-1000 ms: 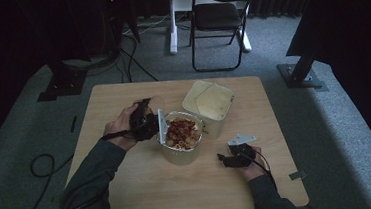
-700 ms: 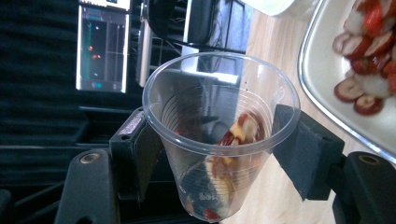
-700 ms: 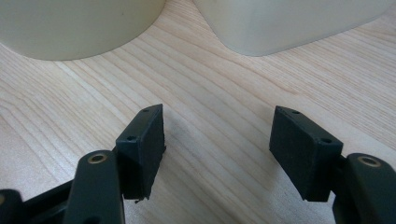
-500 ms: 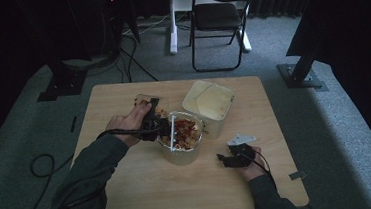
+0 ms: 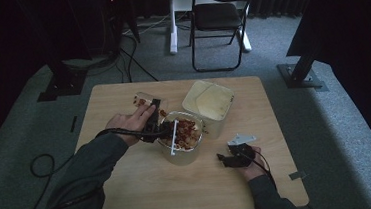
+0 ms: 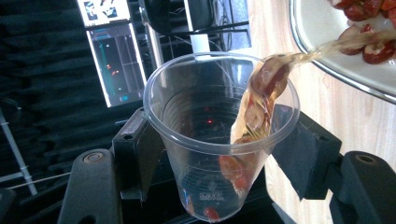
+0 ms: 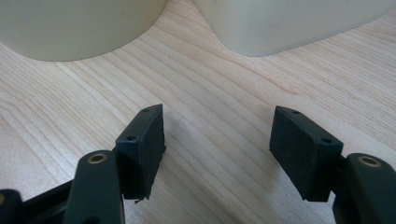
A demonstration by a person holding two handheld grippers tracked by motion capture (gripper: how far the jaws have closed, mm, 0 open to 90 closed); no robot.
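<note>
A: Pouring is the action shown here. In the left gripper view the left gripper (image 6: 210, 154) has its two black jaws pressed against opposite sides of a clear plastic cup (image 6: 219, 140), which is tipped over on its side. Reddish sliced pieces in a brownish liquid (image 6: 254, 112) run out over the cup's rim toward a pale round container (image 6: 336, 56) at the upper right.

B: Where does this sit on the table?

A: In the high view the left gripper (image 5: 158, 129) is just left of the round container (image 5: 182, 152), near the middle of the wooden table (image 5: 130, 189). The container already holds a heap of red-brown food (image 5: 185, 129). The person's left hand (image 5: 129, 121) grips the tool, with the dark sleeve (image 5: 79, 188) coming in from the lower left.

B: And the other objects?

A: A squarish cream tub (image 5: 208, 102) stands just behind and to the right of the round container; whether they touch cannot be told. A small clear dish with some red pieces (image 5: 140, 100) lies behind the left hand.

B: The right gripper?

A: It rests low on the table at the lower right (image 5: 228, 159), apart from both vessels. In the right gripper view its jaws stand wide apart with nothing between them (image 7: 217, 140), only bare wood grain (image 7: 210, 93), and the bases of the two cream vessels (image 7: 289, 23) lie ahead.
</note>
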